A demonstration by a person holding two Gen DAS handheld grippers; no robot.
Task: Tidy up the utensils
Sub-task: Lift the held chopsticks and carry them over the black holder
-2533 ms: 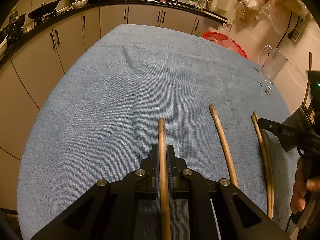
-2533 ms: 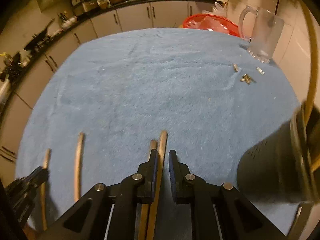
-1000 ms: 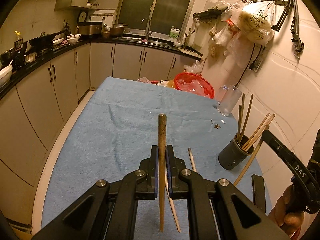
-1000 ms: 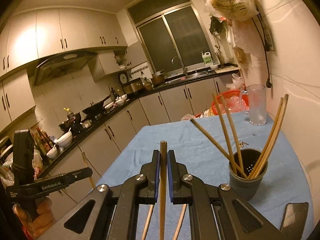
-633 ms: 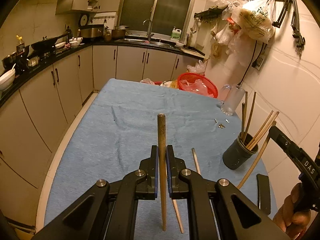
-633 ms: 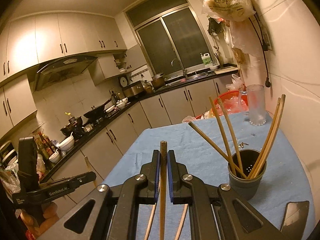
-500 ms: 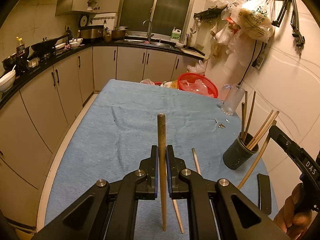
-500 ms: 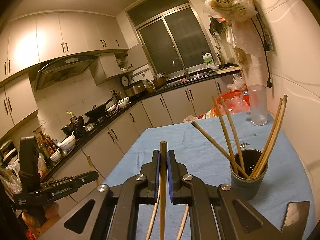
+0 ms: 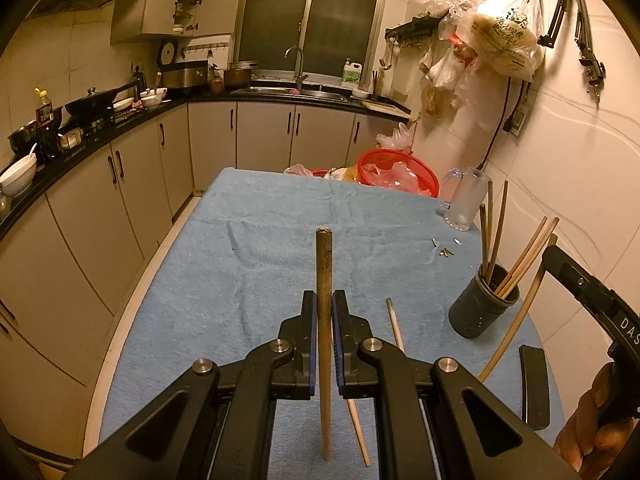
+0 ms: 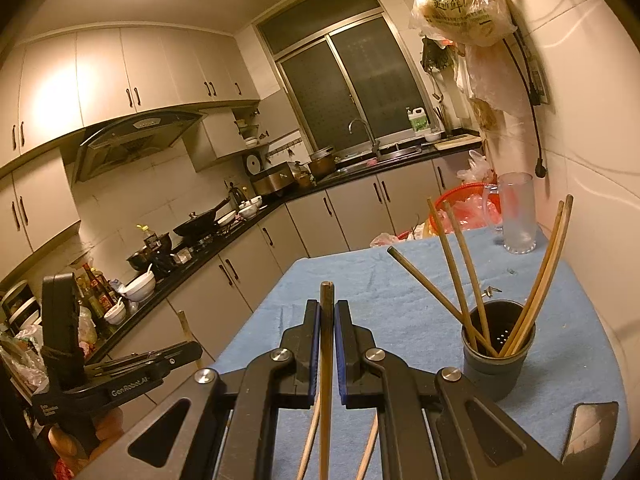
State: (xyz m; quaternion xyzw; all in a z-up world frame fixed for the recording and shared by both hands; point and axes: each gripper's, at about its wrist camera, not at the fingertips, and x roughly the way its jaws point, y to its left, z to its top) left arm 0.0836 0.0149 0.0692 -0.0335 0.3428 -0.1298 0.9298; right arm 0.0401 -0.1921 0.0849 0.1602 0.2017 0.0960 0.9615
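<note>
My left gripper is shut on a wooden chopstick, held upright above the blue cloth. My right gripper is shut on another chopstick, also lifted; it shows at the right edge of the left wrist view. A dark round holder with several chopsticks in it stands at the table's right side; it also shows in the right wrist view. One loose chopstick lies on the cloth, and two show under my right gripper.
A clear glass mug and a red basket stand at the far right of the table. Small metal bits lie near the mug. A dark flat object lies by the holder. Cabinets run along the left.
Both grippers have lifted their chopsticks off the cloth and tilted up, bringing the holder into view. Over the last half second they have hardly moved.
</note>
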